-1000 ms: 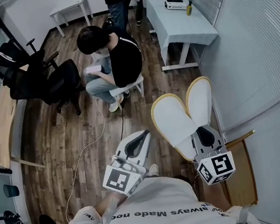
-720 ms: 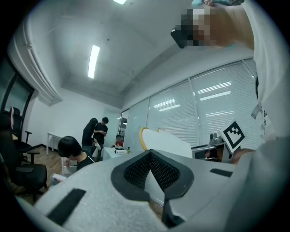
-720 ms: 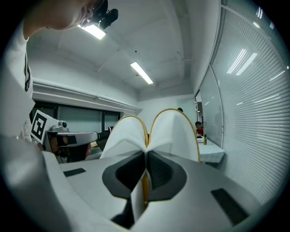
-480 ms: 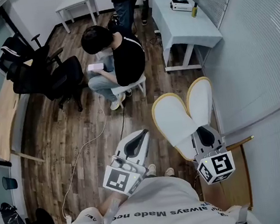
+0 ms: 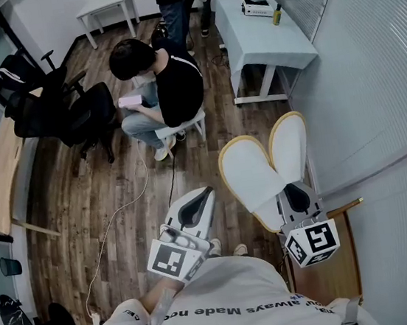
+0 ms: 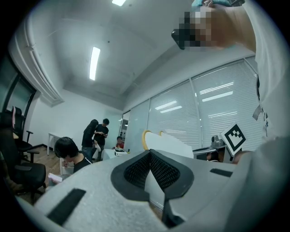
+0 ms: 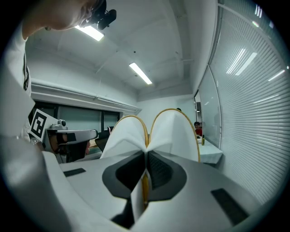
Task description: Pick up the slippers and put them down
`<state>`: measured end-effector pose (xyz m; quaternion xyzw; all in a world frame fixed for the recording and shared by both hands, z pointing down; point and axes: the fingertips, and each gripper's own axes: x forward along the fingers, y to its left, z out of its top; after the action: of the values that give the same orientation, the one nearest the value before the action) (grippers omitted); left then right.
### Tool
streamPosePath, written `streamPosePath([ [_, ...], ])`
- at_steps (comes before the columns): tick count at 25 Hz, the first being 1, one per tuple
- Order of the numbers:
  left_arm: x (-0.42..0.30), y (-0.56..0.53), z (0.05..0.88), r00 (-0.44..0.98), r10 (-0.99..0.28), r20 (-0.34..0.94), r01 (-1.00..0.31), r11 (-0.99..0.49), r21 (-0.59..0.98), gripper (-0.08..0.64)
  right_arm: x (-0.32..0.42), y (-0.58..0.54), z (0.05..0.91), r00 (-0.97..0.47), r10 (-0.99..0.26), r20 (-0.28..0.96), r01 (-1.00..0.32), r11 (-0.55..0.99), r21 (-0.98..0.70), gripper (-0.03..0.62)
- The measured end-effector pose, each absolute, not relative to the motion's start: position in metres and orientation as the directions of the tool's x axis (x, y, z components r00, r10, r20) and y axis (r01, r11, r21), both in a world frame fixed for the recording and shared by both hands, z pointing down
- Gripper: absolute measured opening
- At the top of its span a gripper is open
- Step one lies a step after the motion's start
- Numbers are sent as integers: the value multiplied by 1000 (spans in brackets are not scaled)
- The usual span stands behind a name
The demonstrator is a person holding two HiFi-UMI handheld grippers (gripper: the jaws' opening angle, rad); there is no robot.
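Moved slightly across brown wood-plank floor point(image 5: 117, 184): pair of white, yellow-trimmed fabric slippers point(image 5: 253, 174), clamped in right gripper point(image 7: 146, 154); left gripper point(image 6: 149, 154) closed, empty.

The slippers point(image 5: 260, 169) are soft white matt cloth with yellow edging. The left claw point(image 5: 195, 211) and right claw point(image 5: 296, 198) are matt pale plastic, their pads point(image 7: 158, 170) black and dimpled. The floor point(image 5: 112, 200) is grainy brown wood.

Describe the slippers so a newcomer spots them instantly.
Find the wall of blinds on the right. Beside it, the right gripper clamps a pair of slippers by one end. They are white with yellow trim and fanned apart; the left gripper alongside is empty.
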<state>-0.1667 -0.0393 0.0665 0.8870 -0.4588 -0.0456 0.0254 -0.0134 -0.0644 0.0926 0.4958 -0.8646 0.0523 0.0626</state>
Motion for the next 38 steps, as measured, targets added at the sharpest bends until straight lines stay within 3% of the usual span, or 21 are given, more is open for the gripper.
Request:
streamPosePath([
  [38, -170, -40, 134, 600, -796, 83, -796, -583, 160, 11, -18, -53, 155, -507, -814, 284, -857, 511, -65, 21],
])
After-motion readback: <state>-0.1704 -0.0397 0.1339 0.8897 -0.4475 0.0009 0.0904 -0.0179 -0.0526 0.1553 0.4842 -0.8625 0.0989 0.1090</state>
